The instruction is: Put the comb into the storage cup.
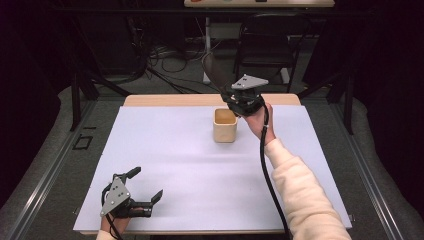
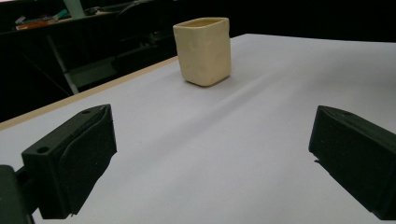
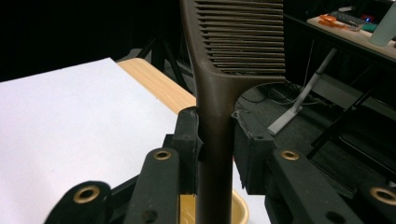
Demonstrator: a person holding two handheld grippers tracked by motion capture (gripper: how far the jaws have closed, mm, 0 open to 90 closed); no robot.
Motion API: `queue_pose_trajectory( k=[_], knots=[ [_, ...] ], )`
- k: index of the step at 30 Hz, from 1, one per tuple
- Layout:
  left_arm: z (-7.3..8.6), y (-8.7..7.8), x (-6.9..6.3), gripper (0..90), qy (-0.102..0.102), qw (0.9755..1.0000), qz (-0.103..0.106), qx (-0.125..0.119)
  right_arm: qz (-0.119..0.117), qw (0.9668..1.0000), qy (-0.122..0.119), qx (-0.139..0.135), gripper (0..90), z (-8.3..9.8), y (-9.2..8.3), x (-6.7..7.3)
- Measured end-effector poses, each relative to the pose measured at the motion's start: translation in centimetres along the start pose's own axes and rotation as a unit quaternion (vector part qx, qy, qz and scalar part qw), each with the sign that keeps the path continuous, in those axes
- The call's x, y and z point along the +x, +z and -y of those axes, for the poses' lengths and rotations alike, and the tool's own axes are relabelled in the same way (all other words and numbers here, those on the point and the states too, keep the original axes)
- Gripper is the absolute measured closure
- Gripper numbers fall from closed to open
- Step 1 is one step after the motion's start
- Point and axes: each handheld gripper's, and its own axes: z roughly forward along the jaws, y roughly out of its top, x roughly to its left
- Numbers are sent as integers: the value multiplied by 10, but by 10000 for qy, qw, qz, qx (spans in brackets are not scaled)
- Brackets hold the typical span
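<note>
Right gripper [image 1: 235,98] is clamped on a dark brown comb [image 3: 219,93]: in the right gripper view both pads pinch the handle, teeth end up, handle running down toward the cup [image 1: 225,125]. From the high view the comb sticks up and back from the gripper, tilted away from the person, with the gripper right over the cup's far rim. Cup is a cream, squarish holder, upright, open top, on the white sheet [image 1: 200,165] toward the far edge of the table [image 1: 165,100]. In the right gripper view the handle's lower end lines up with the cup's yellow rim [image 3: 240,210]; can't tell whether the tip is already inside or just above the mouth. Left gripper [image 1: 140,192] sits well on the person's side of the cup and off to the left, low over the sheet, jaws spread wide with nothing between them, idle. In the left gripper view the cup [image 2: 203,51] stands free, nothing touching its walls. My read: this is the insert step, comb being stood handle-first in the cup, transport done, release not. Next move calls for lowering straight down until the handle bottoms out, then letting go so the comb leans on the rim. Risk: cup looks light and is unbraced, so a sideways nudge from the handle or the jaws could tip or slide it; keep the descent centred on the opening.
</note>
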Motion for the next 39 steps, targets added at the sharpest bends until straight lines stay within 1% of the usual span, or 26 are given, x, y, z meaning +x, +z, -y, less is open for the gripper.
queue_pose_trajectory(
  k=[2,9,13,19,23,26,30,34,39],
  knots=[
    [0,0,0,6,11,10000,-4,-6,-10,10000,26,-21,722,-1,2,0],
    [0,0,0,7,-13,10000,6,-15,16,10000,-15,-65,722,-3,9,2],
    [0,0,0,7,2,10000,16,-26,28,9999,54,-89,722,-1,12,1],
    [0,0,0,7,-34,10000,44,-46,32,9999,61,-124,722,0,13,1],
    [0,0,0,7,-41,10000,38,-50,69,9994,128,-320,722,1,13,0],
    [0,-1,0,7,-33,10000,52,-57,90,9990,133,-409,722,1,14,1],
    [0,0,0,7,-39,10000,54,-47,70,9992,54,-383,722,-1,18,4],
    [0,0,0,7,-38,10000,39,-46,21,9993,45,-369,722,-1,22,6],
    [0,0,0,8,-36,10000,41,-47,15,9994,11,-339,722,-1,26,8]
  ],
)
